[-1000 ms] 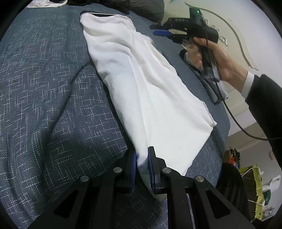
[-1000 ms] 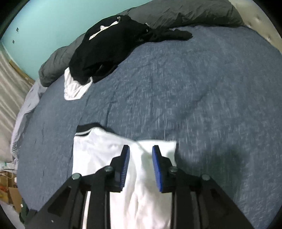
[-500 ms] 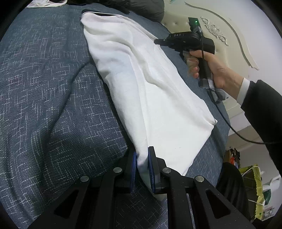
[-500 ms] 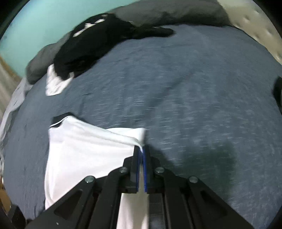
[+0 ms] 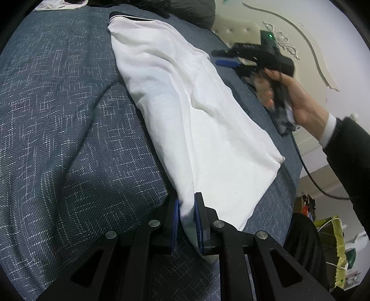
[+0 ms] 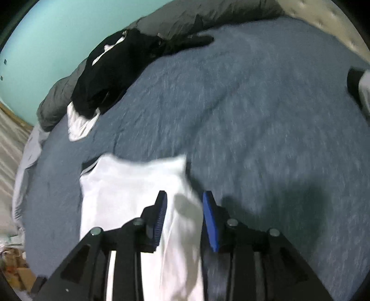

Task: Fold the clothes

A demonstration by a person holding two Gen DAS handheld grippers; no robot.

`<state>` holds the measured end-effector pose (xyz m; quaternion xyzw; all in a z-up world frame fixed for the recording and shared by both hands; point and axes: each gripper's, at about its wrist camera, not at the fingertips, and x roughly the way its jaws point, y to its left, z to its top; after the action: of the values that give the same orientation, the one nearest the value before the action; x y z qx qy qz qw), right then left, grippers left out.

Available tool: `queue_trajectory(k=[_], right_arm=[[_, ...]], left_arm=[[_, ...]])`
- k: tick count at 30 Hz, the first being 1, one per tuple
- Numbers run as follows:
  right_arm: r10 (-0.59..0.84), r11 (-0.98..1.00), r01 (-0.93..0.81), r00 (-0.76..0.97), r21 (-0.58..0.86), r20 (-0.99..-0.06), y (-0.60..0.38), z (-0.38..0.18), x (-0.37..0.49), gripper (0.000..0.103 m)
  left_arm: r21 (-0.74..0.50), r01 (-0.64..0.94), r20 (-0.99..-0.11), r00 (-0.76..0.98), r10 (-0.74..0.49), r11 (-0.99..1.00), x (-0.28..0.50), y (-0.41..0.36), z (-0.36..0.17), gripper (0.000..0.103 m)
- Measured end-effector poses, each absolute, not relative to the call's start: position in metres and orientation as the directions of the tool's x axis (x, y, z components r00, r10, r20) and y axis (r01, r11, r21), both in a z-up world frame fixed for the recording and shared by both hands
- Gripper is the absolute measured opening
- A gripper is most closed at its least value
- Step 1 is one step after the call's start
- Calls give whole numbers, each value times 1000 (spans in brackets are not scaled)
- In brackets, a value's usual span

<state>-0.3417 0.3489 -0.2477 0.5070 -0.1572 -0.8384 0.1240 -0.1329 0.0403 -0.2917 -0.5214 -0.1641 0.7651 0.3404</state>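
Note:
A white garment (image 5: 189,108) with a dark trimmed collar lies folded lengthwise on the blue bedspread (image 5: 57,129). My left gripper (image 5: 186,216) is shut on its near corner, the cloth pinched between the blue pads. In the left wrist view a hand holds my right gripper (image 5: 225,59) above the garment's far right edge. In the right wrist view my right gripper (image 6: 185,208) has its jaws opening; the white garment (image 6: 129,192) lies under and between the fingers, and the pads do not press on it.
A black garment (image 6: 115,69) lies over a white one (image 6: 79,125) at the far side of the bed, next to a grey duvet (image 6: 185,18). A cream padded headboard (image 5: 233,30) stands behind the right gripper. A dark sleeve (image 5: 346,157) reaches in from the right.
The right gripper closed on the garment's far corner half a second ago and has now parted its jaws and let go. The left gripper keeps its pinch on the near corner.

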Motion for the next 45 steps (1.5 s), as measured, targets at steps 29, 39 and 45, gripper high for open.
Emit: queue_trajectory(k=[29,39,45], right_arm=[[-363,-920,23,-429,392,-827,365,-257,-316,2],[-427,-903,95,-307,420,-850,355,-244,-247,31],[-429,-903,94,-226,418,-875,361,-257,-200,18]], left_arm=[[-605,-346,-690,-220,689,-717,-136,64,-300,14],[-604,-344,-691,-223,688,-719,-134,67,-298,14],[-597,-344,-695,-229,682,-724,-130,69,-297,14]])
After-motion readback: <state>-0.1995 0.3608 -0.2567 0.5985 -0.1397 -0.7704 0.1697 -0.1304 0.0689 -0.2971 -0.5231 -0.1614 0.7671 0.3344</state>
